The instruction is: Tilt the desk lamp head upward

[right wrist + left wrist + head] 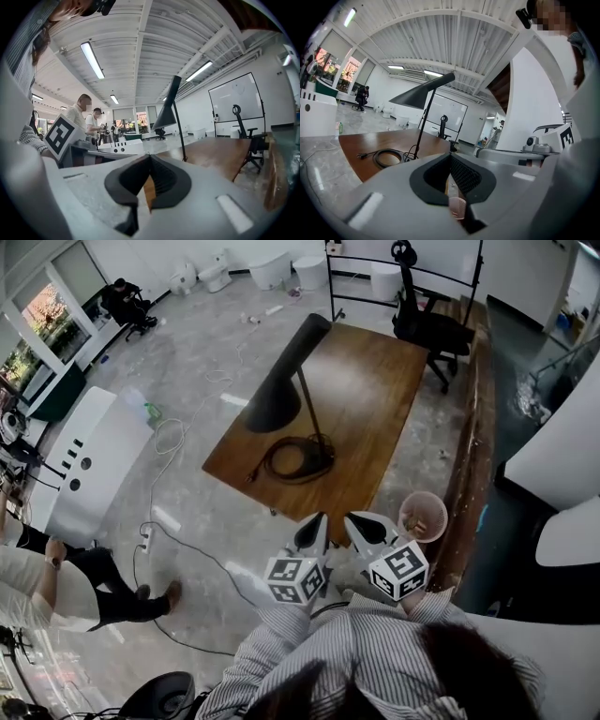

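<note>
A black desk lamp stands on the wooden table (375, 399). Its long cone head (281, 381) slopes down to the left, and its base (322, 448) sits inside a coiled black cord (286, 460). My left gripper (317, 519) and right gripper (356, 519) are side by side off the table's near edge, both shut and empty, well short of the lamp. In the left gripper view the lamp head (419, 96) is ahead to the left of the shut gripper (450, 157). In the right gripper view the lamp head (168, 115) is just right of centre, beyond the shut gripper (149, 159).
A pink bin (422, 516) stands on the floor by the table's near right corner. A black office chair (427, 324) is at the far end. A white console (89, 465), floor cables (169, 442) and a person (56, 577) are to the left; white partitions (562, 456) are at the right.
</note>
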Tool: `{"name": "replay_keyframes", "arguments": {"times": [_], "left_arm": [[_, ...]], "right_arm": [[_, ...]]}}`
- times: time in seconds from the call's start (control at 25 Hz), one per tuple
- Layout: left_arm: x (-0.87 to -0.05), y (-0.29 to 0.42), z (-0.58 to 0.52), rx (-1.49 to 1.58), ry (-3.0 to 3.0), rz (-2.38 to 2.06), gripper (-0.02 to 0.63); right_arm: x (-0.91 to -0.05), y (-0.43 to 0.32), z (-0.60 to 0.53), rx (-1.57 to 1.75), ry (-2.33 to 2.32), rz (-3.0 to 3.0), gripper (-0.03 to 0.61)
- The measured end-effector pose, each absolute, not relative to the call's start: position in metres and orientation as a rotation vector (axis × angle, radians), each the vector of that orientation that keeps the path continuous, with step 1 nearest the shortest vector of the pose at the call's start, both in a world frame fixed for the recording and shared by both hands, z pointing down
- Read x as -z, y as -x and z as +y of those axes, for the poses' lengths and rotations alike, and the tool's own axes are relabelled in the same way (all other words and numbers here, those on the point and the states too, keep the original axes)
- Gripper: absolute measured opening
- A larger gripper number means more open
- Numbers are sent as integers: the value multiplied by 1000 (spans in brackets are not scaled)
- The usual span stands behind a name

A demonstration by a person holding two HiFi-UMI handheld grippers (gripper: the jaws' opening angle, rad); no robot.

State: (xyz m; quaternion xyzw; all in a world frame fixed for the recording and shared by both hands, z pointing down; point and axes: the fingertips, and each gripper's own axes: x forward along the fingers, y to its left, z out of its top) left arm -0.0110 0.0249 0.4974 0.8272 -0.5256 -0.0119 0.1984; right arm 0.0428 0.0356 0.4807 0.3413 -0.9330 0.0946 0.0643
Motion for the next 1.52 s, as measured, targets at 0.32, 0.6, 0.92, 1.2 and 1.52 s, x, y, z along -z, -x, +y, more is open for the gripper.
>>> {"name": "replay_keyframes", "arguments": {"times": [0.32,0.6,0.92,1.2,1.52], "left_arm": [[-500,23,-21,19,-2335,-1472,3],[-496,39,-90,2,-2380,-1429,9],[-496,53,-152,-29,-2436,-1364,71],[-504,42,-185,-63,-2488,-1314,114],[-502,25,-215,-40,-2505,-1341,149]], "right_arm": [[-482,-37,-9,-254,-1062,-2809,2],[-466,-14,-78,-176,-1085,-2823,2],[-453,8,-138,-148,-1177,-2803,2],[-453,10,-160,-108,-1220,-2765,2],[-410,-3,-178,226,-1151,-2718,3]]}}
